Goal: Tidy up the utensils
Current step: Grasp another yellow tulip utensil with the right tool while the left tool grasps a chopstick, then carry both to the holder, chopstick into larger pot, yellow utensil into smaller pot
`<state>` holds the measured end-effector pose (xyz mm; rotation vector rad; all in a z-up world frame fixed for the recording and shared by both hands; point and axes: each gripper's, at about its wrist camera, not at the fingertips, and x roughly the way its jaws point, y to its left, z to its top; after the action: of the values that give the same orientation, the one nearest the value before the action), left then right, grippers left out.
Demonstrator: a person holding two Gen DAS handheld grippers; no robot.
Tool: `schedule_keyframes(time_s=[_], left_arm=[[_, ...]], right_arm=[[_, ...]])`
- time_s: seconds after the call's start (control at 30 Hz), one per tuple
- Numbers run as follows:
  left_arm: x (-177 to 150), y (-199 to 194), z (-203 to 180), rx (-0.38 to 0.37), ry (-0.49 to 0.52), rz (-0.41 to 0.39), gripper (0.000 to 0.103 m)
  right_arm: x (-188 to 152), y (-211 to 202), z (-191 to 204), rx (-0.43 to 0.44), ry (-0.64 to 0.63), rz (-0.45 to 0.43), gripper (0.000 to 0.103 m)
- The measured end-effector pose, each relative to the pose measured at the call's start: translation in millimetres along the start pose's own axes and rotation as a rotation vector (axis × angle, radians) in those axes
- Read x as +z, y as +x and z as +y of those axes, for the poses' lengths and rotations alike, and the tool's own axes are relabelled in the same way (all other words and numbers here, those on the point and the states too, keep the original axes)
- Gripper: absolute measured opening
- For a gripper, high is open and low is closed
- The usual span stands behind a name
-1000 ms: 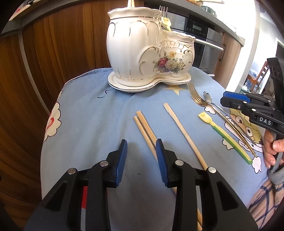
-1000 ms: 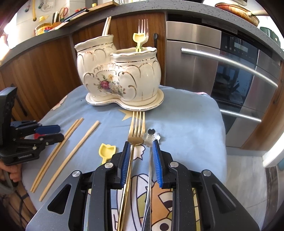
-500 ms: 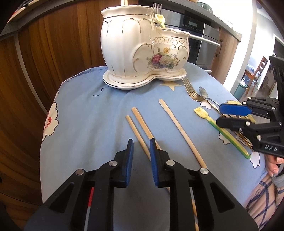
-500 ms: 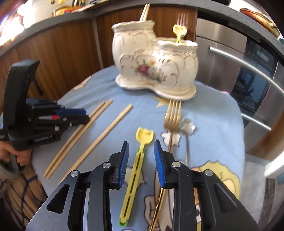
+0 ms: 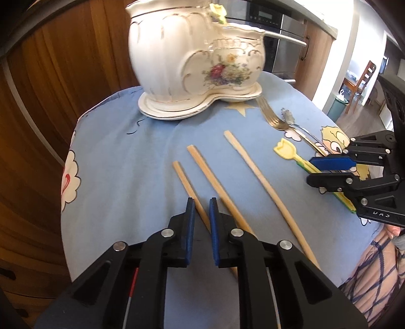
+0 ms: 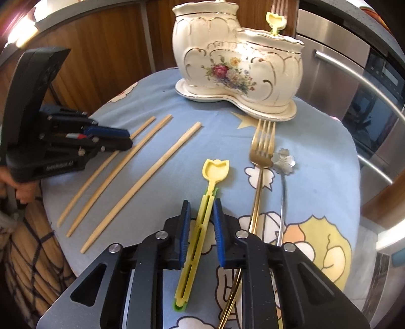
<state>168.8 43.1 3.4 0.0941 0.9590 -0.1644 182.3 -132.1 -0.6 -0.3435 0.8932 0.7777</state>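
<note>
A white floral ceramic utensil holder (image 5: 197, 63) (image 6: 238, 65) stands at the back of the blue-clothed table. Three wooden chopsticks (image 5: 263, 182) (image 6: 144, 182) lie in front of it. My left gripper (image 5: 201, 206) is open, its jaws low on either side of the leftmost chopstick (image 5: 188, 186). My right gripper (image 6: 201, 208) is open, its jaws on either side of the yellow tulip-ended utensil's (image 6: 202, 210) handle; that utensil also shows in the left wrist view (image 5: 287, 151). A gold fork (image 6: 260, 164) and a flower-ended silver spoon (image 6: 283, 167) lie to its right.
The holder has a fork and a yellow utensil (image 6: 274, 21) standing in it. Wooden cabinets (image 5: 63, 63) stand behind the table on the left, a steel oven (image 6: 354, 76) on the right. The table edge (image 5: 64, 202) curves away close to my left gripper.
My left gripper has moved forward and lower over the leftmost chopstick. My right gripper has shifted left from the fork to the yellow utensil and lowered around its handle.
</note>
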Motion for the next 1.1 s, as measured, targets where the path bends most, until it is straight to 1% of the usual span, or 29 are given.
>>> schedule_keyframes(time_s=[0.1, 0.17, 0.27, 0.37, 0.43, 0.47, 0.57, 0.7, 0.8, 0.83, 0.97, 1.1], left_arm=[[2.6, 1.0, 5.8, -0.022, -0.002, 0.028, 0.010], [5.9, 2.3, 7.3, -0.035, 0.015, 0.064, 0.010], [14.1, 4.6, 6.2, -0.049, 0.051, 0.151, 0.011], [22.5, 7.7, 5.4, -0.058, 0.073, 0.238, 0.011], [26.7, 8.9, 2.6, -0.051, 0.092, 0.288, 0.011], [26.9, 9.1, 0.7, -0.047, 0.102, 0.299, 0.012], [25.2, 8.4, -1.8, -0.047, 0.108, 0.302, 0.012], [22.3, 6.2, -0.4, -0.064, 0.103, 0.299, 0.012], [19.0, 3.1, 0.7, -0.067, 0.104, 0.288, 0.009], [17.5, 2.0, 1.6, -0.053, 0.097, 0.272, 0.005], [9.6, -2.4, 19.0, -0.057, 0.038, 0.208, 0.005], [7.2, -15.9, 35.2, -0.065, -0.031, 0.118, 0.005]], right_arm=[[3.9, 1.6, 1.3, 0.004, -0.025, 0.026, 0.017], [7.1, 1.6, 1.6, 0.015, -0.047, 0.056, 0.017], [14.5, 5.0, 0.5, 0.038, -0.069, 0.107, 0.017], [24.8, 9.5, -1.2, 0.063, -0.096, 0.177, 0.017], [30.8, 12.3, -0.2, 0.063, -0.126, 0.214, 0.017], [32.7, 13.3, 0.2, 0.064, -0.136, 0.226, 0.017], [33.3, 14.0, 1.1, 0.070, -0.148, 0.236, 0.017], [33.6, 13.4, -0.5, 0.078, -0.139, 0.213, 0.017], [30.3, 11.0, -2.4, 0.081, -0.116, 0.179, 0.013], [28.7, 9.9, -4.1, 0.080, -0.110, 0.170, 0.011], [31.0, 2.4, -11.2, 0.092, -0.061, 0.108, 0.010], [35.5, -12.9, -17.6, 0.115, -0.017, 0.031, 0.010]])
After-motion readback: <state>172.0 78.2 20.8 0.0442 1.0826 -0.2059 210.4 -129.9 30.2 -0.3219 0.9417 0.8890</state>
